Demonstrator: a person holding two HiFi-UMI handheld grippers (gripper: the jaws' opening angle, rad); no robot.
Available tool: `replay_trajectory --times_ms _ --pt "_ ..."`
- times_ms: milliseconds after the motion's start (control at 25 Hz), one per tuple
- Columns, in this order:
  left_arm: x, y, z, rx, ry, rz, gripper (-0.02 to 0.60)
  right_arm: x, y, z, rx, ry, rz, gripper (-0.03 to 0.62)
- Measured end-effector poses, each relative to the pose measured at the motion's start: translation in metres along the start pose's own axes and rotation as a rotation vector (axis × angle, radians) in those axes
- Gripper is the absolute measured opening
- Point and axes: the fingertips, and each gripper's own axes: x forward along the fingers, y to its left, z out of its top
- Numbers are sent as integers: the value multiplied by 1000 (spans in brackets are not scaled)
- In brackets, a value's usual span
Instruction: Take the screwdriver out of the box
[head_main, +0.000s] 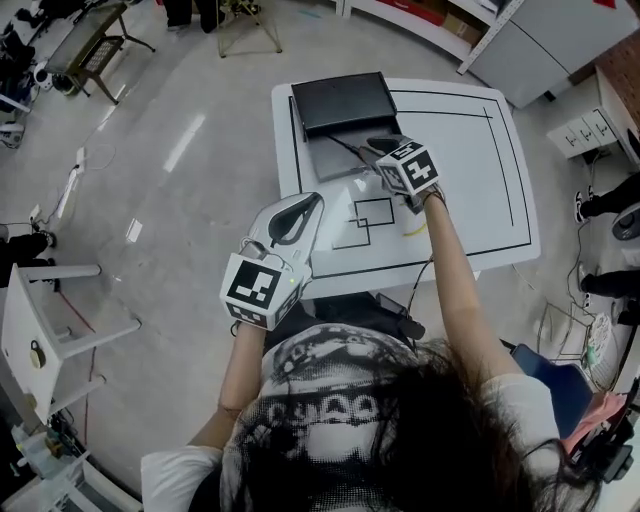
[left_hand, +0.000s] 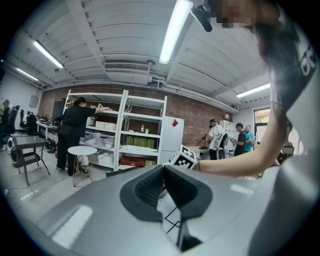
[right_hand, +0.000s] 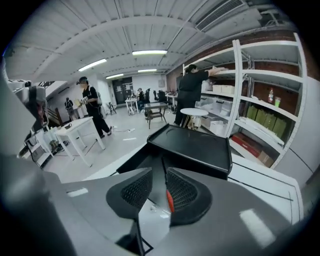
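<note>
The black box (head_main: 337, 158) lies open at the table's far left, its lid (right_hand: 195, 147) folded back behind it. My right gripper (head_main: 376, 150) hovers at the box's near edge, pointing down into it. Its jaws stand apart in the right gripper view (right_hand: 159, 174). The screwdriver (right_hand: 169, 199), a thin dark shaft with a red handle part, runs between them close to the right pad; the left pad is clear of it. In the head view its shaft (head_main: 346, 149) shows as a thin line over the box. My left gripper (head_main: 314, 201) hangs shut and empty at the table's near left (left_hand: 164, 168).
The white table (head_main: 480, 180) carries black taped outlines, with a small square (head_main: 374, 212) in the middle. A small yellowish item (head_main: 416, 229) lies under my right forearm. Shelves (left_hand: 135, 135), a round stool (left_hand: 81, 150) and several people stand around the room.
</note>
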Motion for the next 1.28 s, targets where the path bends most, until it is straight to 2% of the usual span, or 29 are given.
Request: replay_trajectory --times_ms 360,560,720,920,1000,1280 --pt "3 13 -13 -38 41 59 0 63 -23 -28 -209 276 120 108" --pt "4 25 -13 -50 50 99 0 81 -21 -43 -264 397 205 124" --pt "3 32 -14 -58 54 125 0 90 -17 -56 -323 474 233 128" --pt "1 38 -18 -67 61 146 0 91 -17 -59 -370 494 221 140" --pt "2 39 -19 -70 65 148 0 91 -15 -59 -379 495 218 109" --pt "1 40 -23 -75 74 147 0 89 -14 -56 -340 453 212 86"
